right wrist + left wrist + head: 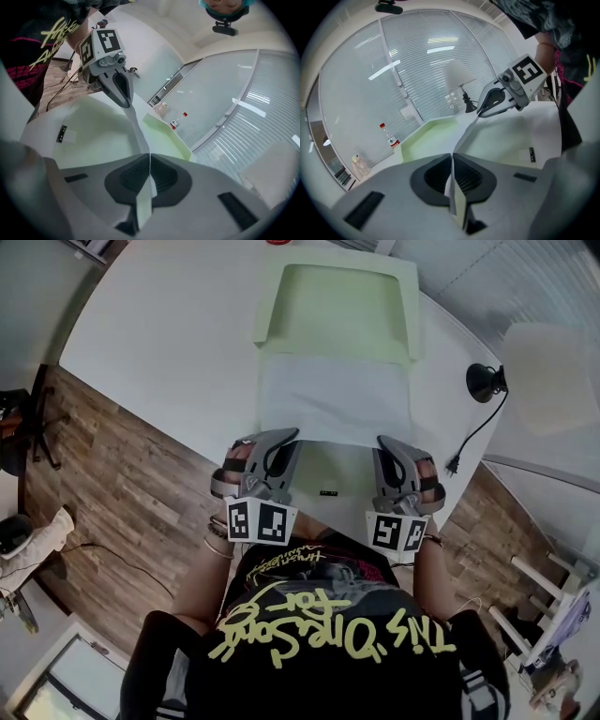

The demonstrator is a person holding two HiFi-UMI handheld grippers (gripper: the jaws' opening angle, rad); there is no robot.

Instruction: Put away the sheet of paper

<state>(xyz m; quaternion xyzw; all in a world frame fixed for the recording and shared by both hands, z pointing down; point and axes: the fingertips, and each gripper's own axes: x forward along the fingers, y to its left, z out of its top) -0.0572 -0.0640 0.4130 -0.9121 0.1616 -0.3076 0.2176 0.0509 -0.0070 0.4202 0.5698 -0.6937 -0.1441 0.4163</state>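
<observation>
A white sheet of paper (336, 399) lies stretched over an open pale-green folder (337, 296) on the white table. My left gripper (284, 439) is shut on the sheet's near left corner, and my right gripper (386, 442) is shut on its near right corner. In the left gripper view the jaws (452, 158) pinch the paper's edge (464, 137), which runs across to the right gripper (506, 93). The right gripper view shows the same from the other side: jaws (149, 158) closed on the paper (136, 123), the left gripper (112, 79) opposite. The folder's green lower leaf (93, 136) lies beneath.
A desk lamp with a white shade (553, 362) and black base (486, 381) stands at the table's right, its cable and plug (455, 463) trailing toward me. A red-capped bottle (389, 136) stands at the far edge. The table's near edge (169, 423) drops to wood floor.
</observation>
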